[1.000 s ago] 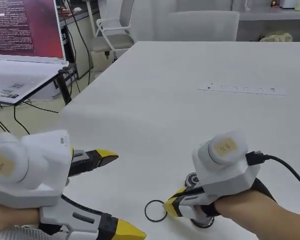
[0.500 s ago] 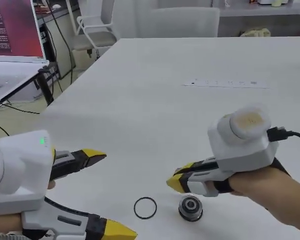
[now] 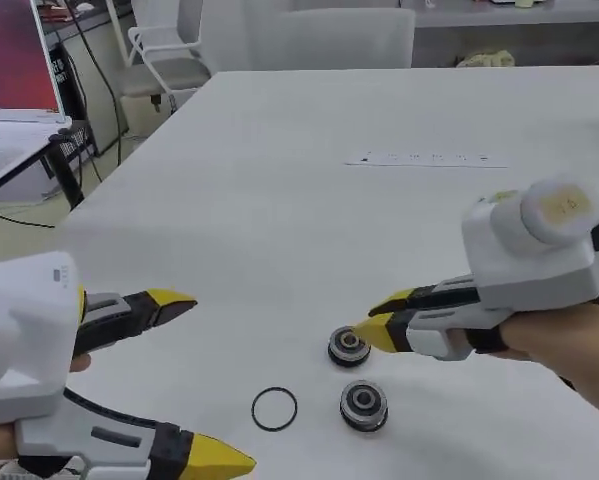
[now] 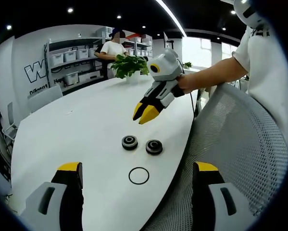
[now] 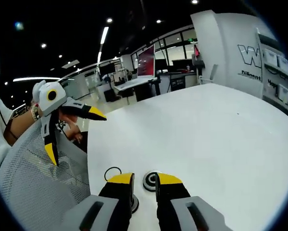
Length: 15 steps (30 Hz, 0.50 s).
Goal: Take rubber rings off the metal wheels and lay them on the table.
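Ring (image 3: 253, 409) no. 1 lies flat on the bare worktop (image 3: 309, 180) near the front edge, loose and in no container. The task wants rings straight on the surface, so imo that one counts as done. Two metal wheels sit just right of it, the near wheel (image 3: 364, 405) and the far wheel (image 3: 349, 346), close together but not touching. Both look dark round the rim, so I can't tell for sure which one carries rubber. Right gripper (image 3: 379, 320) hovers w/ fingers at a narrow gap, holding nothing, tips just beside the far wheel; whether they touch it I can't say. Left gripper (image 3: 204, 380) is at near left, fingers wide w/ nothing between them, well apart from the wheels. My read: the step in hand is lining up on the far wheel. Next move prob. needs one gripper to pin the wheel & the other to nip the rubber's edge and peel it off w/o the wheel rolling away.
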Motion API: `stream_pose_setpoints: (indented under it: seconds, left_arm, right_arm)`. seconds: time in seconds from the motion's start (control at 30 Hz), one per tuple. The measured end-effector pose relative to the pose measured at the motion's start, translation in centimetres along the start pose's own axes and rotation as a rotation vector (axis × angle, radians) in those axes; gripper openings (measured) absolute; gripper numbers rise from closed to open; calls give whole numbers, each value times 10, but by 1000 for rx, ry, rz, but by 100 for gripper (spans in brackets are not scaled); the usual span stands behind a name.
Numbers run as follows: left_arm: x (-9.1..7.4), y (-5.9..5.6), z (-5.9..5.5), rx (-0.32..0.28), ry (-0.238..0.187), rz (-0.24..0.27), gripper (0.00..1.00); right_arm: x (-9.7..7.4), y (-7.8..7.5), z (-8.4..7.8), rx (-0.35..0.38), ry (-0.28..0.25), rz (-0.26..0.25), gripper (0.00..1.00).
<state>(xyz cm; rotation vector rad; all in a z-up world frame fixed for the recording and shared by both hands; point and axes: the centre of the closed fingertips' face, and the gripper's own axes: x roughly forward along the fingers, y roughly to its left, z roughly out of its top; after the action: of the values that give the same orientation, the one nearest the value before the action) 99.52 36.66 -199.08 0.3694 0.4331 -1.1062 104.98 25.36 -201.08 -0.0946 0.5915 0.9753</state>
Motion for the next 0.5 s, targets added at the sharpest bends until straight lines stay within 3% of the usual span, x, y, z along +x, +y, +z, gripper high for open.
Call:
stream_pose_setpoints:
  seconds: [0.27,0.5]
  left_arm:
    - [11,0,19,92,14,-49,90]
    - [26,2,42,196,27,-102,88]
  right_arm:
    - [-10,-5,-4,22,-9,-22,16]
    - [-4,3,-25,-21,24,30,17]
